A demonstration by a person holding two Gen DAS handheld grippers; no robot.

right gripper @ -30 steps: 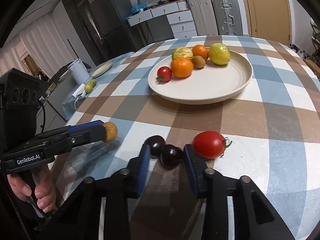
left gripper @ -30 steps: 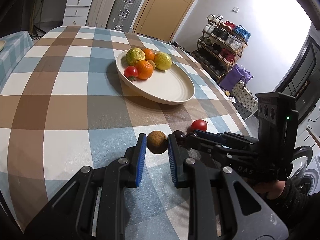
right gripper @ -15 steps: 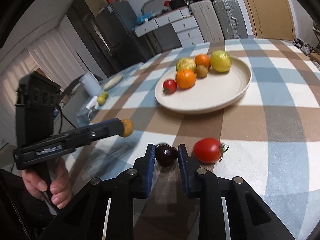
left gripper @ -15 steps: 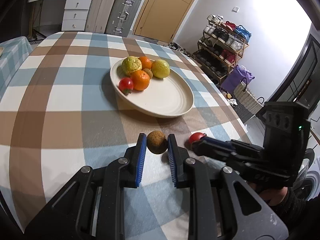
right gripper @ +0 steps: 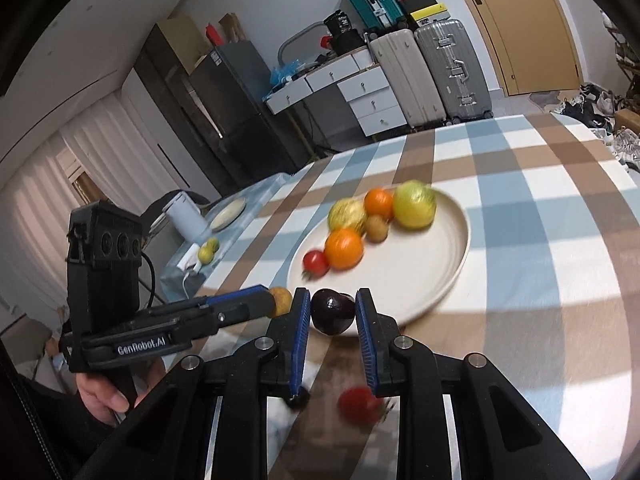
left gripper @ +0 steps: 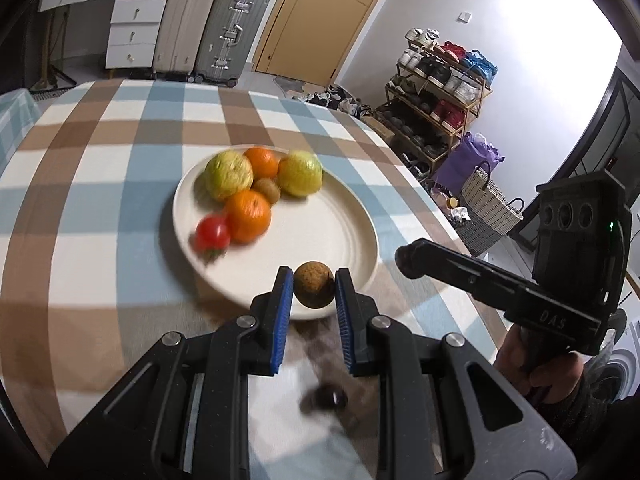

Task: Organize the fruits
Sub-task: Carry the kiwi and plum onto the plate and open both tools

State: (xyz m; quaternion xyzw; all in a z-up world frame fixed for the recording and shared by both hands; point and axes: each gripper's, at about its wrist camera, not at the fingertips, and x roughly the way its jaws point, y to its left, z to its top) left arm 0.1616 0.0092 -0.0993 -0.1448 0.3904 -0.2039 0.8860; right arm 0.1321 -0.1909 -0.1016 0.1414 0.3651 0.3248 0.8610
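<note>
both claws, brown fruit (left gripper: 314, 289) and dark plum (right gripper: 333, 311) gripped, now nearer plate (left gripper: 352, 232)

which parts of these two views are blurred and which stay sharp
Left wrist view: the plate and its fruit smear with motion, while the left gripper and its brown fruit are crisp. Right wrist view: the right gripper and dark plum are sharp, the red tomato below is blurred.
</note>
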